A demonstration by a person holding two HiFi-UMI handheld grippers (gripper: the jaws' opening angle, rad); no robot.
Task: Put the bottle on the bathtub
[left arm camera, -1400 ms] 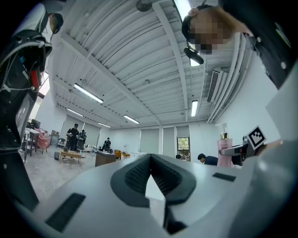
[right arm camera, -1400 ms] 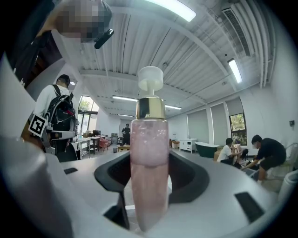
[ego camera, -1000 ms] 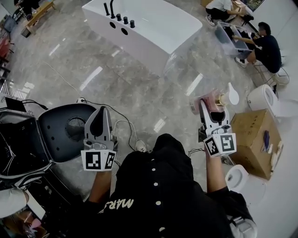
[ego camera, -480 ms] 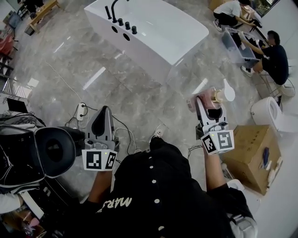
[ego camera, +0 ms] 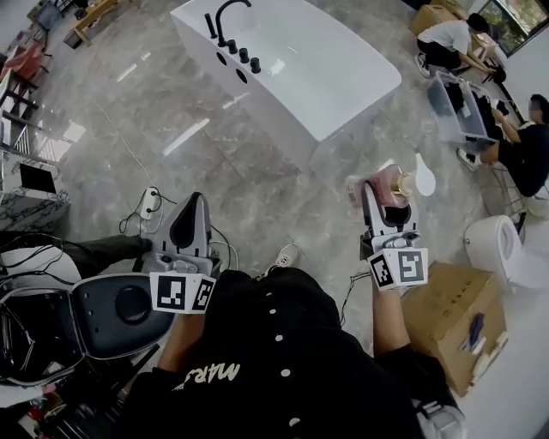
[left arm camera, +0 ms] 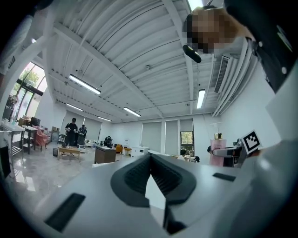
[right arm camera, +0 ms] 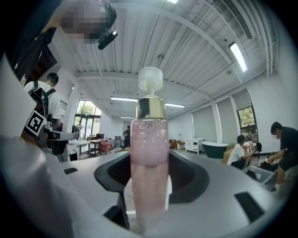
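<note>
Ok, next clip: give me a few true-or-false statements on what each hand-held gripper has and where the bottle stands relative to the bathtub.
1. The right hand-held gripper is closed on the pink bottle. True.
2. The bottle already stands on the bathtub. False: it is in the right hand-held gripper, well apart from the bathtub, with open floor between them.
3. The left hand-held gripper carries a second bottle. False: its jaws are together with nothing between them.
4. A black faucet rises from one end of the bathtub. True.
</note>
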